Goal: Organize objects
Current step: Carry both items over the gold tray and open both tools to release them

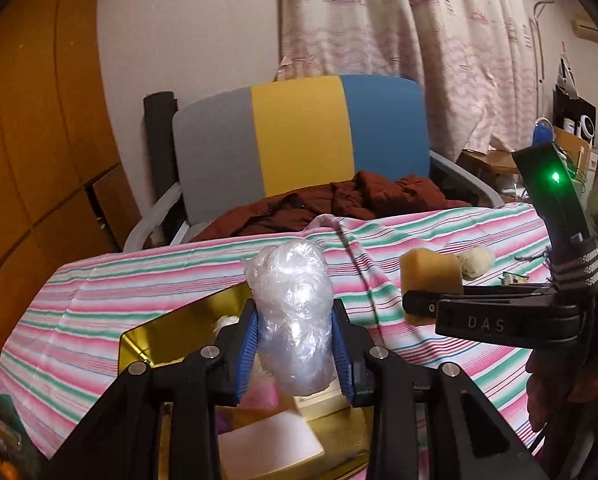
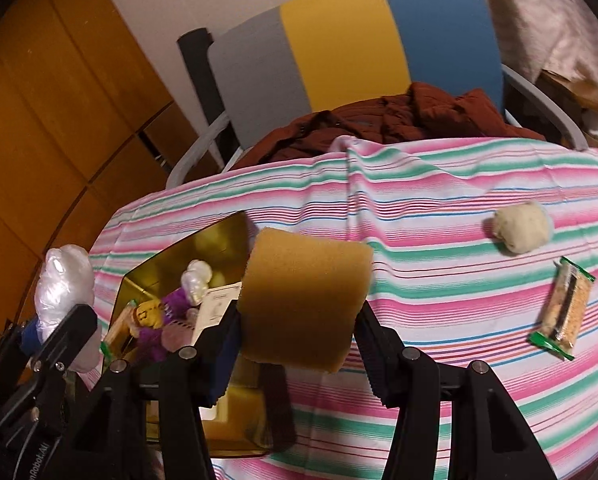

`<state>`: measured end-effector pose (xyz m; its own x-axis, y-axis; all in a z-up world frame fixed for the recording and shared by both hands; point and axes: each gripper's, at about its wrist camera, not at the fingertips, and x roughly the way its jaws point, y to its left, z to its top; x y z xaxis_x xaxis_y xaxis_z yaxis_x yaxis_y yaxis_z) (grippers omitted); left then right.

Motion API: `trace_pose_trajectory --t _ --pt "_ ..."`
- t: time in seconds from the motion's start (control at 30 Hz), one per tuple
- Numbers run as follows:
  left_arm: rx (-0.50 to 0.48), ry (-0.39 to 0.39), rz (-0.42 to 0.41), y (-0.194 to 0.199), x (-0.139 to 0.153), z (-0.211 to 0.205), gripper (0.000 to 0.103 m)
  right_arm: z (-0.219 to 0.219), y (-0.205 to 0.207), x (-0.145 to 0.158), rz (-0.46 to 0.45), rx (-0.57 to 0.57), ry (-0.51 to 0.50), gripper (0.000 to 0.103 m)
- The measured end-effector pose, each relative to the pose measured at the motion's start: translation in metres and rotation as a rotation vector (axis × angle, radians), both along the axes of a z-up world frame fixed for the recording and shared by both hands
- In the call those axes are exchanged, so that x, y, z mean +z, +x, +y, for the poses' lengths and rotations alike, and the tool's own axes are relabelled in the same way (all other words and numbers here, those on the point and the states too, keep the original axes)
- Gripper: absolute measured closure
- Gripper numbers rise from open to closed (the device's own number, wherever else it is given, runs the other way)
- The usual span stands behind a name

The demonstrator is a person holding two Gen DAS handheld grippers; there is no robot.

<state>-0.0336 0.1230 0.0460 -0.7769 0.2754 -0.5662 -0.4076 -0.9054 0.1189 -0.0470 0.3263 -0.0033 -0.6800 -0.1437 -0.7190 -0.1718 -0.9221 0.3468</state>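
Note:
My left gripper [image 1: 295,348] is shut on a crumpled clear plastic bag [image 1: 293,308] and holds it above the gold tray [image 1: 179,326]. In the right wrist view the same bag [image 2: 63,284] shows at the far left in the left gripper [image 2: 55,332]. My right gripper [image 2: 297,344] is shut on a yellow sponge [image 2: 305,296], held above the striped cloth just right of the gold tray [image 2: 203,240]. In the left wrist view the sponge [image 1: 429,272] and the right gripper [image 1: 419,304] appear at right. The tray holds a purple toy [image 2: 159,320], a white card [image 2: 215,308] and other small items.
A cream ball [image 2: 521,228] and a green-edged snack bar packet [image 2: 563,314] lie on the striped tablecloth [image 2: 439,280] to the right. Behind the table stands a grey, yellow and blue chair [image 1: 299,136] with a brown garment [image 1: 339,204] on it. Wooden cabinets [image 1: 27,140] are at left.

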Motion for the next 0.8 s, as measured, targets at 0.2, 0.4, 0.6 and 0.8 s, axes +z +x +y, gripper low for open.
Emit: trace_pose_trajectory --t 0.2,0.4,0.6,0.8 --pt "0.035 0.017 -0.022 0.001 -0.007 -0.023 0.069 -0.024 -0.008 0.006 0.001 0.050 0.026 0.048" --pt "0.123 0.048 -0.075 -0.007 -0.023 -0.069 0.069 -0.053 -0.015 0.007 -0.008 0.132 0.061 0.048" --pt "0.238 0.142 -0.159 -0.013 -0.044 -0.127 0.069 -0.081 -0.033 0.000 -0.032 0.211 0.091 0.048" --pt "0.277 0.155 -0.191 -0.019 -0.058 -0.142 0.069 -0.103 -0.069 -0.006 -0.055 0.260 0.113 0.047"
